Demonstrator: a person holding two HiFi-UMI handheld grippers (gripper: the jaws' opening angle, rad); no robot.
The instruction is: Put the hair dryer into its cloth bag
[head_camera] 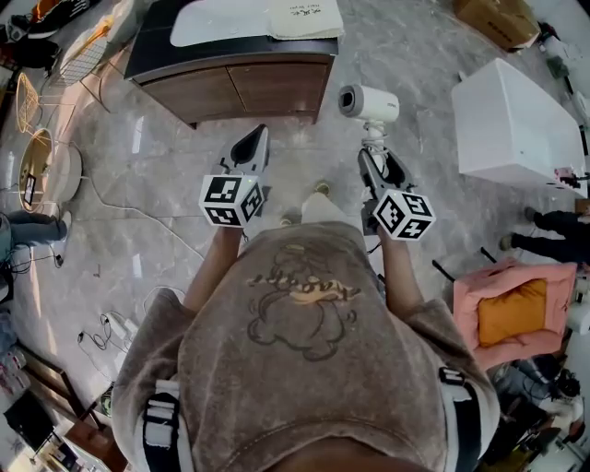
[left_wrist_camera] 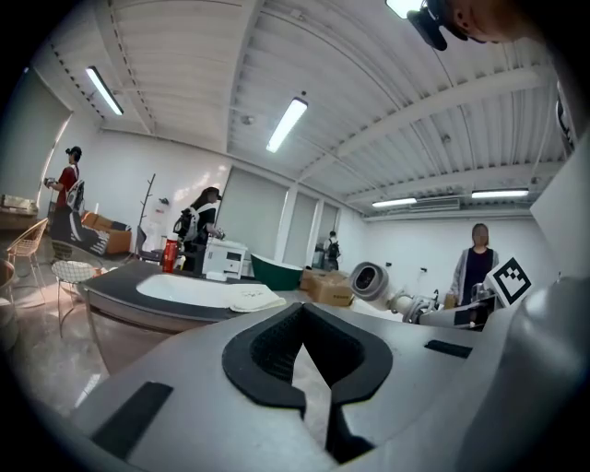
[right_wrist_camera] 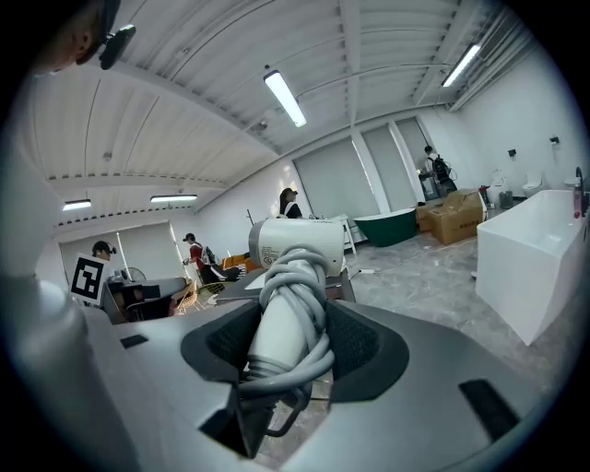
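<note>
Standing on a grey marbled tile floor (head_camera: pixel 138 184), a person in a taupe T-shirt holds a two-jaw tool in each hand, both aimed slightly downward and forward. The right gripper (head_camera: pixel 376 168) is clamped on the handle of a white hair dryer (head_camera: pixel 369 103), with the dryer's grey cord (right_wrist_camera: pixel 300 277) coiled around that handle and caught between the black pads. The dryer's round barrel stands above the jaws and its nozzle end faces left in the head view. The left gripper (head_camera: pixel 251 152) carries nothing, and its jaws are pressed together at the tips.

Ahead of the person stands a dark-topped wooden vanity cabinet (head_camera: pixel 230 88) with a white oval basin (head_camera: pixel 221 23) set in its top. A flat cream cloth bag (head_camera: pixel 306 18) with dark print lies on that top, just beside the basin's right end. The dryer is held in the air, well apart from the bag and short of the cabinet's front right corner.

To the person's right are a white rectangular bathtub (head_camera: pixel 507 120) and a pink armchair (head_camera: pixel 479 304) with an orange cushion (head_camera: pixel 512 312). Several other people are in the room in the background.
</note>
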